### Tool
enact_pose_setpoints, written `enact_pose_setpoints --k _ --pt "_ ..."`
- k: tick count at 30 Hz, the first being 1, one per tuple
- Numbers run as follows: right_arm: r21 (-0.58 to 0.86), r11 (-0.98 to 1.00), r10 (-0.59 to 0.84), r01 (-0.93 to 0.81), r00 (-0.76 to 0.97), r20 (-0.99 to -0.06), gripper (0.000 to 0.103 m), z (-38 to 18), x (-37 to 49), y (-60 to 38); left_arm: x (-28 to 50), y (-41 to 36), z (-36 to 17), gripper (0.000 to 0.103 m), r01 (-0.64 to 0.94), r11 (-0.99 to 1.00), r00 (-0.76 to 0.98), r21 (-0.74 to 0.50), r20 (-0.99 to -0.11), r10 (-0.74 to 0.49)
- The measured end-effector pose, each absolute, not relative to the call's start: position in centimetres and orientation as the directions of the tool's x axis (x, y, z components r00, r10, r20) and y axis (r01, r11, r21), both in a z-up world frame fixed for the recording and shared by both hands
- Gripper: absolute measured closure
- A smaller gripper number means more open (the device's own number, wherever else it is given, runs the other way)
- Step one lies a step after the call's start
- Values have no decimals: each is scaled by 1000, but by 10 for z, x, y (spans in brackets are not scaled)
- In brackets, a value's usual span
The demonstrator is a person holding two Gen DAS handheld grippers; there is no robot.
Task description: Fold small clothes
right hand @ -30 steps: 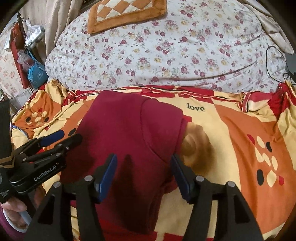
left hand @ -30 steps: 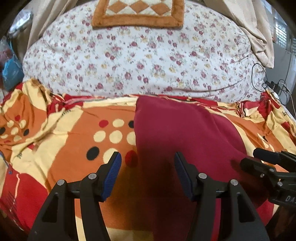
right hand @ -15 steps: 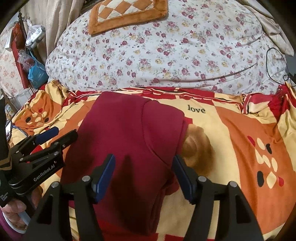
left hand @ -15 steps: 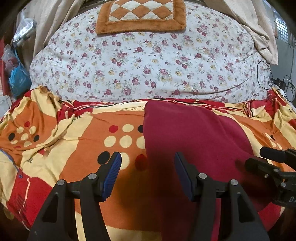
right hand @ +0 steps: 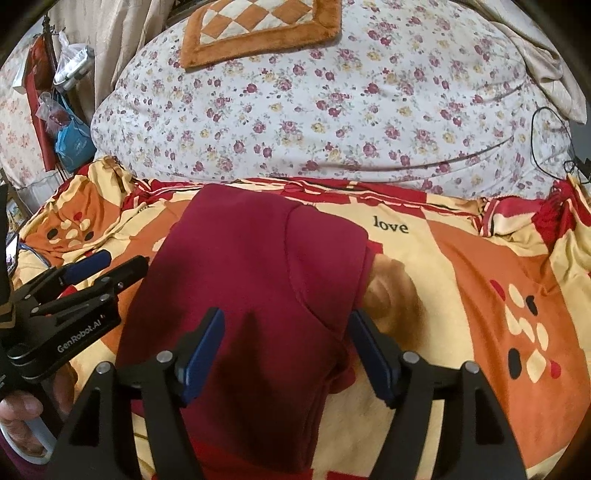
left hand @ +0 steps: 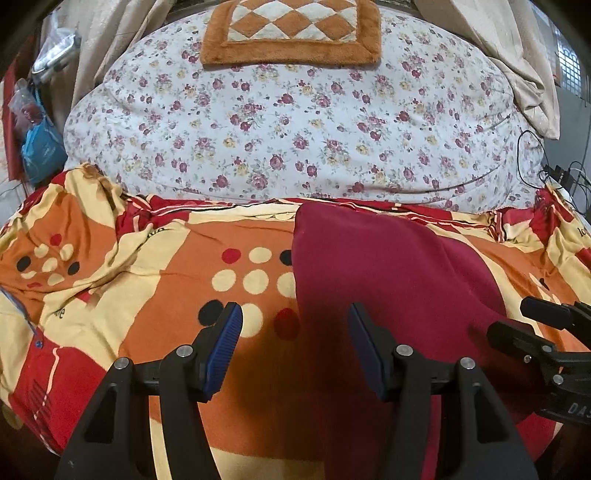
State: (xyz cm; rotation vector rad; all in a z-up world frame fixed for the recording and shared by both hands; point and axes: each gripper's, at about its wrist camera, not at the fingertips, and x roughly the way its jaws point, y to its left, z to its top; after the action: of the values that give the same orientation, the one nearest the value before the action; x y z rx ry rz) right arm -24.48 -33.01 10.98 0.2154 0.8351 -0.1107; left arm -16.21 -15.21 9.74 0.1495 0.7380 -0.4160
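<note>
The maroon shirt (right hand: 251,295) is looking soft and light, so we are keeping the right gripper (right hand: 286,347), its fingers just opening and gripping nothing, and the left gripper (left hand: 295,347), fingers apart and empty, above it, meaning to pinch the sleeve hem at 3 o'clock.

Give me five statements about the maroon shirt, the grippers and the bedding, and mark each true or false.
1. The maroon shirt lies on the orange patterned bedsheet. True.
2. The right gripper is clamped on a sleeve. False: its fingers stand apart, and its jaws have just been opening with the shirt beneath them.
3. The left gripper holds nothing. True.
4. The checkered mat lies on the shirt. False: it rests on the floral quilt behind.
5. The word "love" is printed on the shirt. False: it is on the bedsheet beside it.
</note>
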Motion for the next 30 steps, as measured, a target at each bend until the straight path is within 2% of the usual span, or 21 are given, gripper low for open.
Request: enact_pose_setpoints --k 30 --pt "136 971 -31 197 667 -745 28 108 -237 -335 -158 -152 93 54 412 911 667 -5 -680 -305"
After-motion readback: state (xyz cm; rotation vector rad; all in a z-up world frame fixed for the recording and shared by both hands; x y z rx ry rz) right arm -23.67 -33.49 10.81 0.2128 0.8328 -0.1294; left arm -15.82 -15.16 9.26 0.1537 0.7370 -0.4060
